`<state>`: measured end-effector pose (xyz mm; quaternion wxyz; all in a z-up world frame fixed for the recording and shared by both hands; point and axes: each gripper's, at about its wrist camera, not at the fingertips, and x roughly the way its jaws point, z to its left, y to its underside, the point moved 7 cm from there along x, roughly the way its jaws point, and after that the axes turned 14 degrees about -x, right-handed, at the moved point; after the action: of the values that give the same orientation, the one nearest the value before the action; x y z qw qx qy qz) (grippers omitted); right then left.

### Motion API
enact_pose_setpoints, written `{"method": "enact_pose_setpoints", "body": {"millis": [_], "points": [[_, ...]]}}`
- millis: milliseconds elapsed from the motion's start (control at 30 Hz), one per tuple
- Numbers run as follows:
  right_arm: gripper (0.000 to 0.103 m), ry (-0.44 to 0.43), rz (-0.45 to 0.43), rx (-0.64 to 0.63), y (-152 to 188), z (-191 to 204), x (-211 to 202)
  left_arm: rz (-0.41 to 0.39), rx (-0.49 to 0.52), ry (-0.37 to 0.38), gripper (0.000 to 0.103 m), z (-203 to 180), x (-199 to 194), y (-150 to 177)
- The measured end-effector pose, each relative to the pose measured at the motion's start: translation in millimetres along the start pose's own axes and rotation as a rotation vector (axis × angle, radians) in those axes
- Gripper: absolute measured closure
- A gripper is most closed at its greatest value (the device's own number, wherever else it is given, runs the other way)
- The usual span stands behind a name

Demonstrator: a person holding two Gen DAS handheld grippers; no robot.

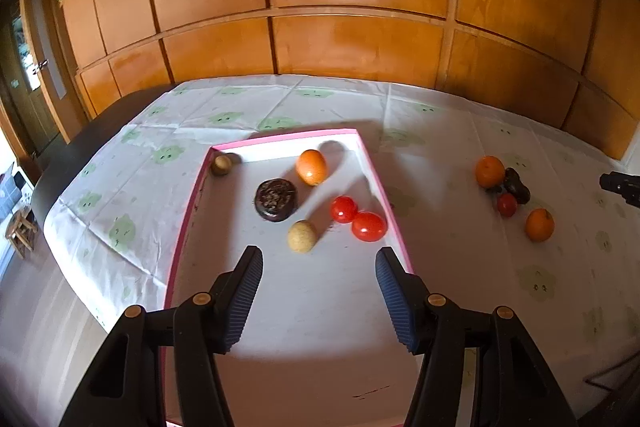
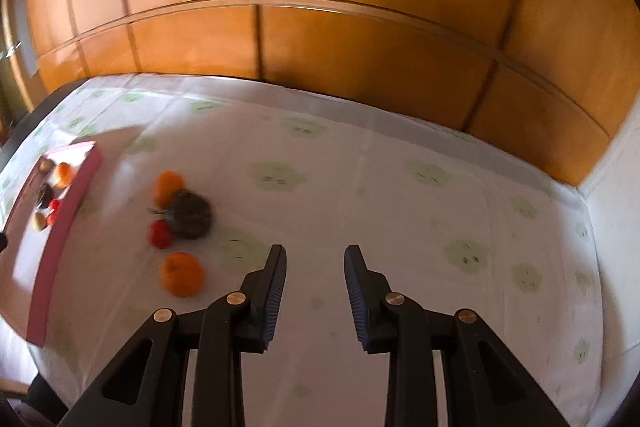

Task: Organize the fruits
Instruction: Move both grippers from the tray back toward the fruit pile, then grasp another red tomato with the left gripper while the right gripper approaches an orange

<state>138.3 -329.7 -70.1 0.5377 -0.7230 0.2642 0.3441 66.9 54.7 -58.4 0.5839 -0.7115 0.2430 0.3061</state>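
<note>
A shallow pink-rimmed box (image 1: 288,139) holds an orange (image 1: 312,167), a dark round fruit (image 1: 276,199), two red tomatoes (image 1: 343,209), a tan round fruit (image 1: 302,235) and a small brown one (image 1: 221,165). My left gripper (image 1: 319,253) hangs open over the box's near half, with nothing between its pads. To the right of the box, on the cloth, lie two oranges (image 2: 181,274), a tomato (image 2: 160,234) and a dark fruit (image 2: 191,213). My right gripper (image 2: 316,249) is over bare cloth to the right of this cluster. Its jaws stand narrowly apart and empty.
A white tablecloth (image 2: 360,167) with green prints covers the table. Orange wooden panelling (image 1: 352,39) rises behind the far edge. The pink box wall (image 2: 68,215) stands left of the loose fruit. A dark table edge (image 1: 80,131) and a doorway lie at the far left.
</note>
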Motion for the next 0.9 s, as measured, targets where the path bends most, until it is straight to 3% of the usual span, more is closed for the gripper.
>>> {"method": "enact_pose_setpoints", "body": {"millis": [267,533,900], "points": [[0.073,-0.017,0.081,0.135,17,-26,20,0.026,0.051,0.018,0.043,-26,6,1],[0.073,-0.035,0.091,0.195,22,-35,20,0.105,0.103,0.119,0.044,-72,19,7],[0.073,-0.059,0.085,0.193,18,-32,17,0.225,0.157,0.250,0.061,-144,46,15]]}}
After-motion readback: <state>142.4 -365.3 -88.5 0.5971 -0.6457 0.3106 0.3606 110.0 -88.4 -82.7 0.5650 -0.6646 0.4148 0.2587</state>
